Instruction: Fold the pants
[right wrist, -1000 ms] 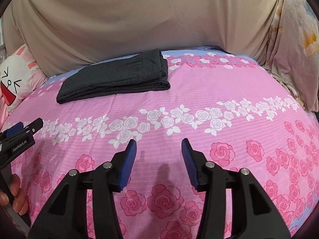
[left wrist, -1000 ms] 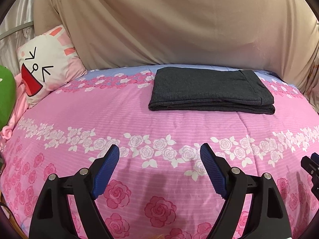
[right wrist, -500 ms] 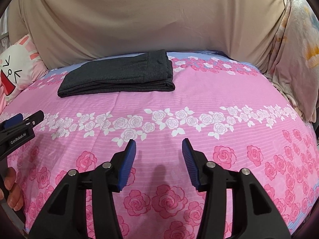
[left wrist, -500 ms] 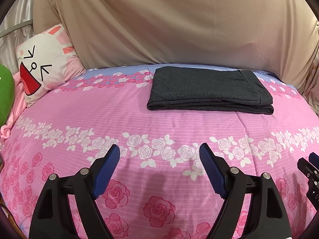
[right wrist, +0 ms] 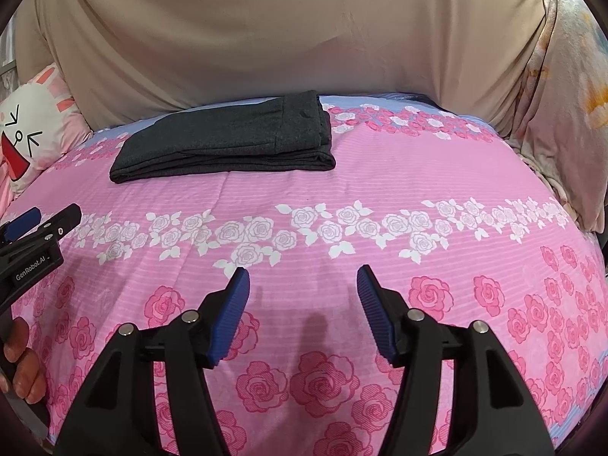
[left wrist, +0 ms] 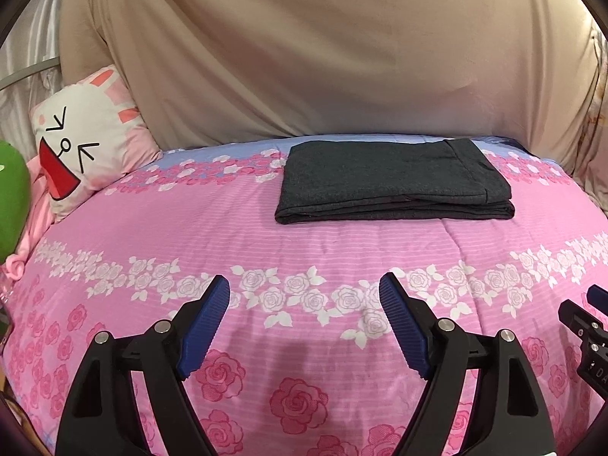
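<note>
Dark grey pants lie folded into a flat rectangle at the far side of the pink rose bedspread. They also show in the right wrist view, far left of centre. My left gripper is open and empty, held well short of the pants over the near part of the bed. My right gripper is open and empty, also near the front. The left gripper shows at the left edge of the right wrist view.
A white and pink bunny pillow leans at the far left, with a green plush beside it. A beige cloth hangs behind the bed. A pale floral blanket hangs at the right.
Both grippers have drawn slightly and shifted their view; the pants sit a little more centred in the right wrist view. The pants have not moved, and both grippers stay open.
</note>
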`<action>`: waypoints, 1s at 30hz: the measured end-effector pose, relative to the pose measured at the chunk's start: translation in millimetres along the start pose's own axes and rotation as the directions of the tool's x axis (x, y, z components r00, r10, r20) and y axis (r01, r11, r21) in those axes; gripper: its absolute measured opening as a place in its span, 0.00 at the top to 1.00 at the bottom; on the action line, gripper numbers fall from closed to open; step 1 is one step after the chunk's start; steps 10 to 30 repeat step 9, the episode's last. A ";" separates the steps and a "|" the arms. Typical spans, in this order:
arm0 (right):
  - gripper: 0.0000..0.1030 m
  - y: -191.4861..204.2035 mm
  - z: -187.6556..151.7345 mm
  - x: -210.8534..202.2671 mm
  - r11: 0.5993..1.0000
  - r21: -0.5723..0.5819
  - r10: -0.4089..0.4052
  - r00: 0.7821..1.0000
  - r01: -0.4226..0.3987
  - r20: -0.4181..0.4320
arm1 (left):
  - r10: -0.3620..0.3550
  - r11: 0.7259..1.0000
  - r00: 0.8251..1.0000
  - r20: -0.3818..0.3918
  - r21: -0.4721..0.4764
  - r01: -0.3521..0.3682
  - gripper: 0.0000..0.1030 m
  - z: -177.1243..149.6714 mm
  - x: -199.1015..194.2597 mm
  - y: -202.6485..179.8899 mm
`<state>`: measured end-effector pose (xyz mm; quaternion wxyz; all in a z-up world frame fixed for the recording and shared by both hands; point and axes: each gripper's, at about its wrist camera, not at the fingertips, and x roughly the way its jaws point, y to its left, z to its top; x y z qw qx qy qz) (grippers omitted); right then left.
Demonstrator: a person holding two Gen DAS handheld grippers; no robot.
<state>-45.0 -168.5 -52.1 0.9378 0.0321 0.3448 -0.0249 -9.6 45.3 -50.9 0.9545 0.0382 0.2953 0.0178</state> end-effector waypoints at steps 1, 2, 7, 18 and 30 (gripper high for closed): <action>0.44 0.1 0.0 -0.3 1.000 0.001 -0.001 1.000 0.001 0.000 | -0.002 1.000 1.000 0.001 0.001 0.002 0.24 0.0 -0.2 0.0; 0.44 -0.1 0.1 -0.1 1.000 0.001 0.000 1.000 0.000 0.001 | 0.012 1.000 1.000 0.001 0.002 -0.012 0.24 0.0 -0.4 -0.4; 0.44 -0.5 -0.3 0.1 1.000 0.004 -0.002 1.000 0.002 0.003 | 0.018 1.000 1.000 -0.024 0.010 -0.017 0.24 0.3 4.8 -0.1; 0.43 -1.2 -0.5 1.0 1.000 0.004 -0.001 1.000 0.001 0.000 | 0.014 1.000 0.999 -0.029 0.008 -0.014 0.24 -0.2 5.7 0.3; 0.43 -1.2 -0.5 1.0 1.000 0.004 -0.001 1.000 0.001 0.000 | 0.014 1.000 0.999 -0.029 0.008 -0.014 0.24 -0.2 5.7 0.3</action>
